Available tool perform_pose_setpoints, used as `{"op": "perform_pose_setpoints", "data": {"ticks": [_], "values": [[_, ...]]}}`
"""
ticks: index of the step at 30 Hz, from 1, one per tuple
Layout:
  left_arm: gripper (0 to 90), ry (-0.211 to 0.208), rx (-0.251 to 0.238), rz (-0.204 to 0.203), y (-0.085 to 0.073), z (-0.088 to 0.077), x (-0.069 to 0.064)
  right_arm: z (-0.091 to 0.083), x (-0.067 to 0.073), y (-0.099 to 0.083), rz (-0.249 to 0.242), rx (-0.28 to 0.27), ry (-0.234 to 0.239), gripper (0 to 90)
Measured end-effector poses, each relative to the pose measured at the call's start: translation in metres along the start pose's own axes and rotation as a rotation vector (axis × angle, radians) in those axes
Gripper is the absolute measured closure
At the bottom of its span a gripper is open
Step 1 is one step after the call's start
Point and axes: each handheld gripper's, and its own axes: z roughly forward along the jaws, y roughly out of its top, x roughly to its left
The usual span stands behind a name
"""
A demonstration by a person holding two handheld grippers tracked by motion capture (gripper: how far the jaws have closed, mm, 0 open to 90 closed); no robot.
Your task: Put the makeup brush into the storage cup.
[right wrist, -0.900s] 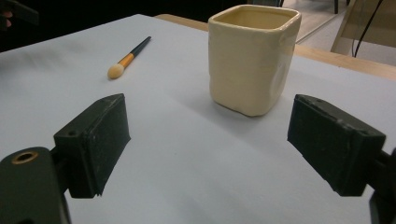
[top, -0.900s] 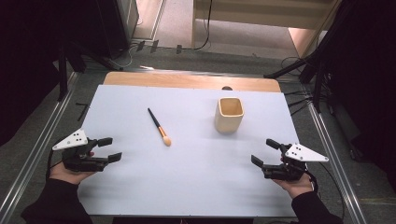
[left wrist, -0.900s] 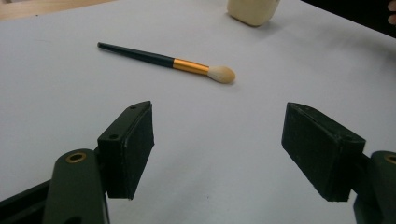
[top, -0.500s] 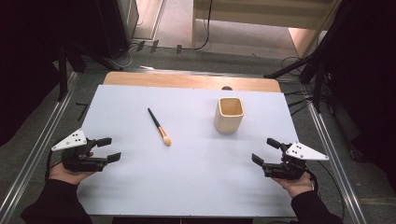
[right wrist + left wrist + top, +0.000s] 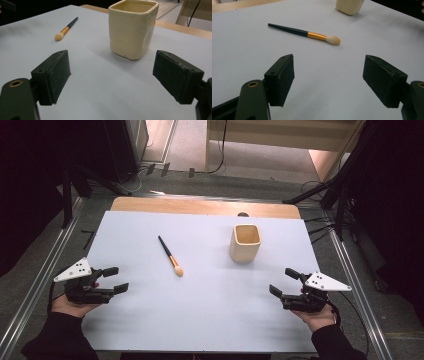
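Left tool point(image 5: 111, 279) and right tool point(image 5: 283, 282) both rest released and empty at the near corners of the white worktop point(image 5: 210, 320) in the high view, with one black-handled makeup brush with gold ferrule point(image 5: 170, 255) left of one cream square ceramic cup point(image 5: 245, 242). Left gripper view: the brush point(image 5: 304, 33) lies crosswise ahead, bristles toward the cup, nearer this hand. Right gripper view: the cup point(image 5: 132, 27) stands upright just ahead.

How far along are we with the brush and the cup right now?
Nothing looks done yet: the brush lies flat on the white sheet, apart from the cup, which stands upright and looks empty. Nothing is in hand: the left gripper and right gripper are both open near the table's front edge. Left, probably: picking up the brush and perhaps putting it in the cup.
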Motion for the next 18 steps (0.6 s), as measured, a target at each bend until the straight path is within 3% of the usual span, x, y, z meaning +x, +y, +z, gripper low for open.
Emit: {"op": "perform_pose_setpoints", "data": {"ticks": [18], "values": [[25.6,-0.002,-0.008,0.003,0.0000,-0.0009,0.0002,0.0005,0.0001,-0.0007,-0.004,0.004,0.010,16.5]]}}
